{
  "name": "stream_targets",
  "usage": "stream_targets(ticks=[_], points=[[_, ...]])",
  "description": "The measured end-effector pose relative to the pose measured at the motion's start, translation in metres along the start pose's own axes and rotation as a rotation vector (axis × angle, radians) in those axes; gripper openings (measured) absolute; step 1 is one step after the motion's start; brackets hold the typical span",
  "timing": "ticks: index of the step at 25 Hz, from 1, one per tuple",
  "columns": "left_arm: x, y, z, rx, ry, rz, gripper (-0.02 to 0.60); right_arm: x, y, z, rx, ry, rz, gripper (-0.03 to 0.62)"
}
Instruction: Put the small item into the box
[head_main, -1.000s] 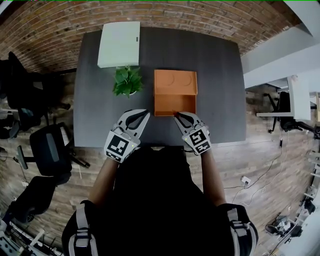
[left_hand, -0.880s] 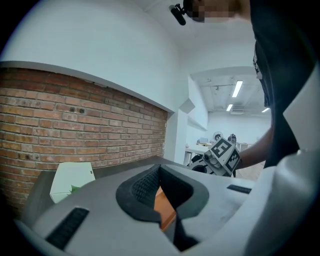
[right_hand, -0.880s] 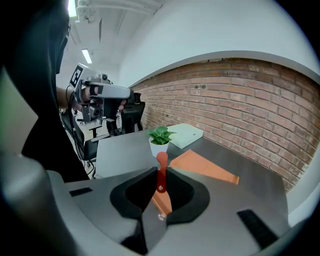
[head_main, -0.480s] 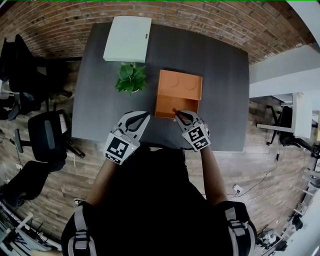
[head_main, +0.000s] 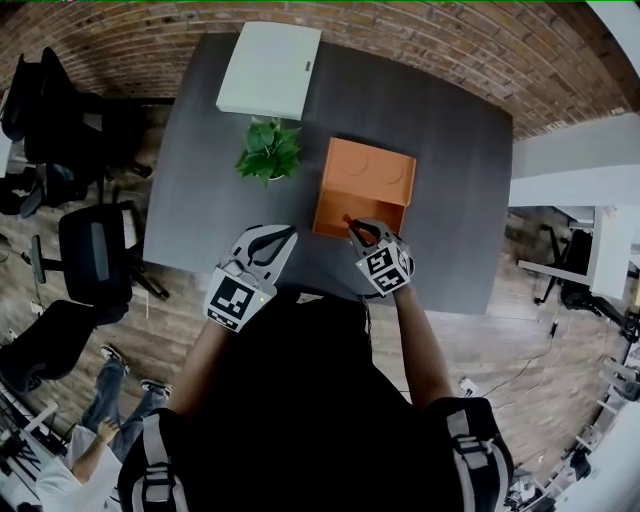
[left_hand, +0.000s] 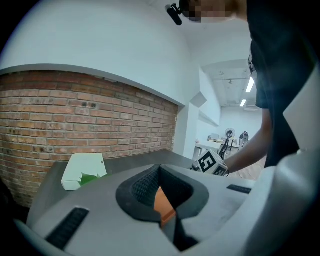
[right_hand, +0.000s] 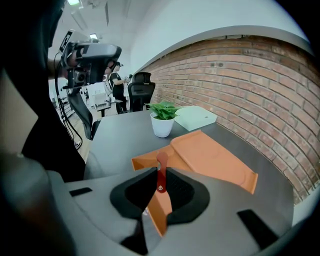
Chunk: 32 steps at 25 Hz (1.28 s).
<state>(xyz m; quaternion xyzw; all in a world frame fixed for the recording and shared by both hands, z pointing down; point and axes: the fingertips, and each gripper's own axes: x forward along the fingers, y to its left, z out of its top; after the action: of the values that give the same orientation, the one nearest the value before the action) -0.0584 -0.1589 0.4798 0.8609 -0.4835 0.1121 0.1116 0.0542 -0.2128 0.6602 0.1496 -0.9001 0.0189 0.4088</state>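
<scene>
An orange box (head_main: 362, 188) lies open on the dark table (head_main: 450, 200), lid folded back toward the brick wall. My right gripper (head_main: 352, 228) hovers at the box's near edge, shut on a small flat red item (right_hand: 161, 165) that sticks up past its pads (right_hand: 176, 187). The box's near wall (right_hand: 149, 161) and lid (right_hand: 212, 159) lie just beyond the item. My left gripper (head_main: 284, 236) is to the left of the box near the table's front edge, its tips together with nothing between them. A sliver of the orange box (left_hand: 163, 204) shows behind its pads.
A potted plant (head_main: 268, 152) stands just left of the box, a white flat box (head_main: 268, 70) behind it at the table's far edge. Office chairs (head_main: 92, 262) stand on the floor to the left. A person (head_main: 75, 465) crouches at the lower left.
The right gripper has edged forward with the red item, from before the box's near edge to over it. The left gripper has barely moved. A person has come into view at lower left.
</scene>
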Motion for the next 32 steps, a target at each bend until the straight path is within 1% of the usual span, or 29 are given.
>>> stream_targets(ticks=[5,11,18,21,24,28,32], points=[[-0.001,-0.001,-0.004,-0.005,0.030,0.009,0.023,0.016,-0.004,-0.012,-0.008,0.043,0.010,0.067],[-0.004,-0.001,-0.008,-0.005,0.043,0.020,0.023,0.033,-0.004,-0.027,-0.023,0.097,0.022,0.067],[0.001,-0.006,-0.021,-0.008,0.081,0.012,0.023,0.046,-0.006,-0.040,-0.036,0.139,0.024,0.069],[0.005,-0.010,-0.023,-0.012,0.078,-0.009,0.022,0.052,-0.010,-0.042,-0.029,0.141,0.023,0.069],[0.008,-0.014,-0.024,-0.004,0.085,-0.022,0.023,0.056,-0.013,-0.048,-0.013,0.166,0.018,0.068],[0.011,-0.015,-0.026,0.000,0.095,-0.023,0.022,0.061,-0.015,-0.055,0.013,0.190,0.026,0.069],[0.011,-0.013,-0.027,-0.003,0.101,-0.020,0.023,0.066,-0.016,-0.056,0.016,0.196,0.036,0.069]])
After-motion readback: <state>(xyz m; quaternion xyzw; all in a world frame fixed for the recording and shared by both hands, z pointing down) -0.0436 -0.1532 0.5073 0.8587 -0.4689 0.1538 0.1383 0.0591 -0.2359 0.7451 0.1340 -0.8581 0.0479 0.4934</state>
